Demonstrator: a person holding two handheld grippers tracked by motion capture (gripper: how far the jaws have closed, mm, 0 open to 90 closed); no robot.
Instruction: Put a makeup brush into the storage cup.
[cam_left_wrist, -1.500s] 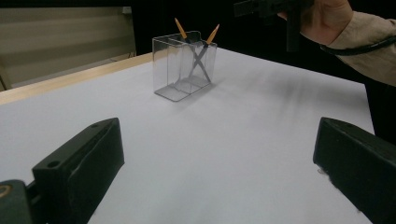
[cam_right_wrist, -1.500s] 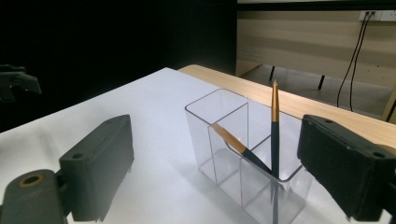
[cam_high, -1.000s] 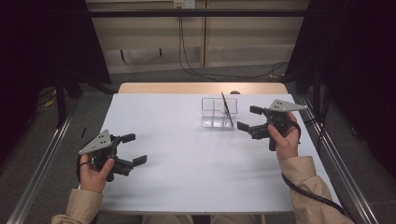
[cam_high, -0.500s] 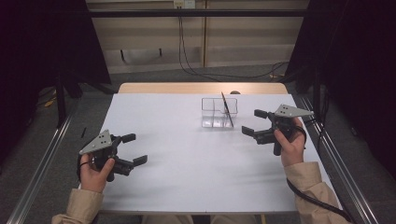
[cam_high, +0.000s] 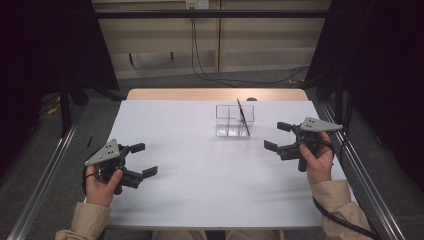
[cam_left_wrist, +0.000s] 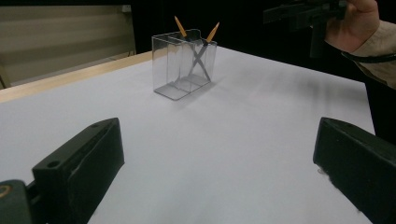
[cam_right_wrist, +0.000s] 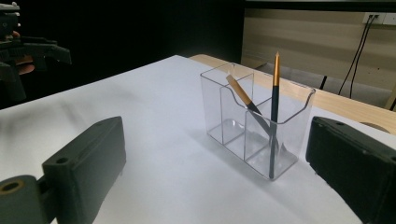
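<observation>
Materials as I saw them

The holder (cam_right_wrist: 261, 126) was clear glossy plastic, the table (cam_high: 210, 170) matt white with a wood edge, my claws' jaws matt black.

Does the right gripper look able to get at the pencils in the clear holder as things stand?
Probably yes. The right gripper is open and faces the clear holder across bare table; the pencils stick out above its rim, with nothing in between.

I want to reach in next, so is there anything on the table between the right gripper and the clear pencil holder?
Nothing visible. Bare white table lies between the open right gripper and the clear pencil holder, whose two pencils stand inside it.
</observation>
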